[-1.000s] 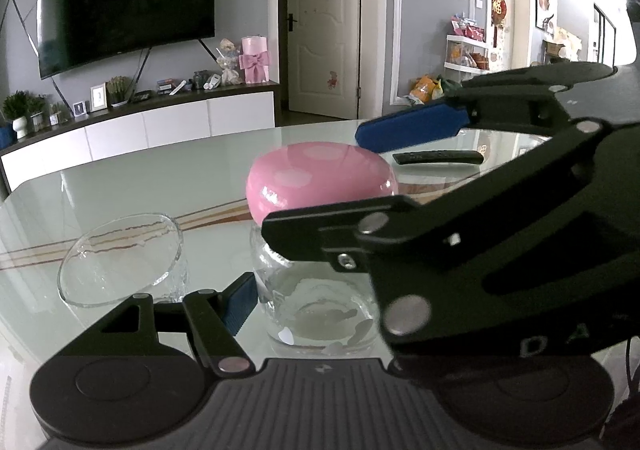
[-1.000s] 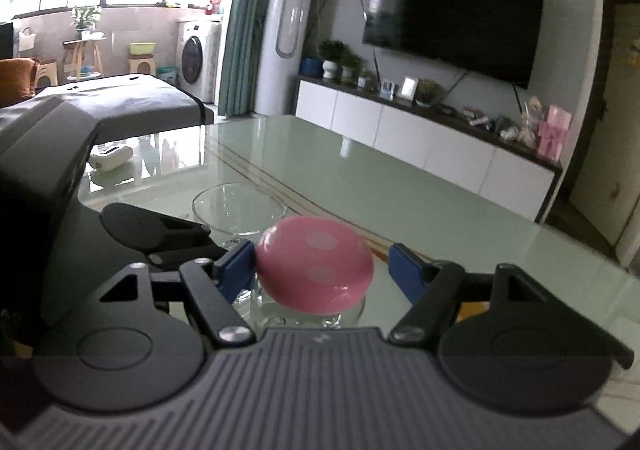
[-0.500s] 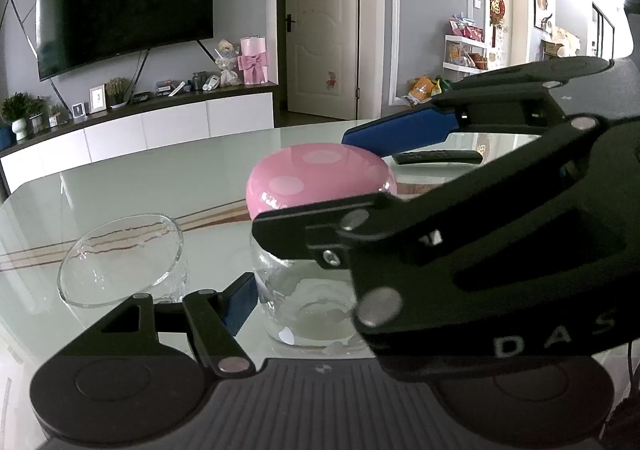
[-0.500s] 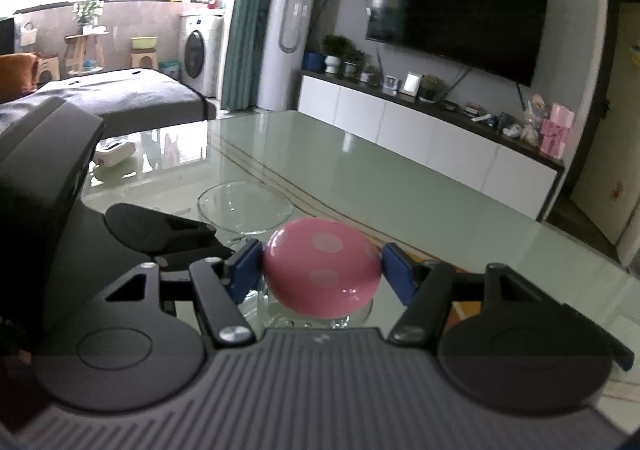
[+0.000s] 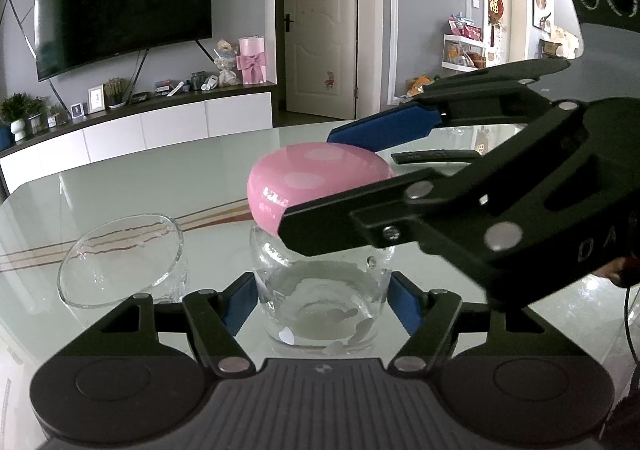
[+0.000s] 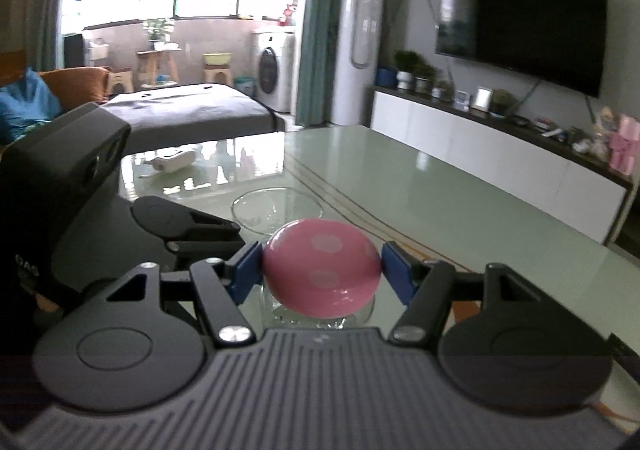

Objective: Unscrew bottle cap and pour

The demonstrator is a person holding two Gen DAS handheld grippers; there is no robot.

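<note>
A clear glass bottle [image 5: 320, 298] with a round pink dotted cap [image 5: 316, 182] stands on the glass table [image 5: 160, 186]. My left gripper [image 5: 320, 302] is shut on the bottle's body, its blue pads touching both sides. My right gripper [image 6: 322, 270] is shut on the pink cap [image 6: 322, 268], blue pads pressed on its left and right; it also shows in the left wrist view [image 5: 440, 178], reaching in from the right. An empty clear glass bowl [image 5: 120, 258] sits just left of the bottle and also shows in the right wrist view [image 6: 276, 210].
A black remote [image 5: 436, 156] lies on the table behind the bottle. A white object [image 6: 172, 162] lies at the table's far end. A TV cabinet [image 5: 140, 130] stands beyond the table.
My right gripper closed onto the pink cap and rotated with it, the view swinging leftward. The left gripper kept hold of the bottle.
</note>
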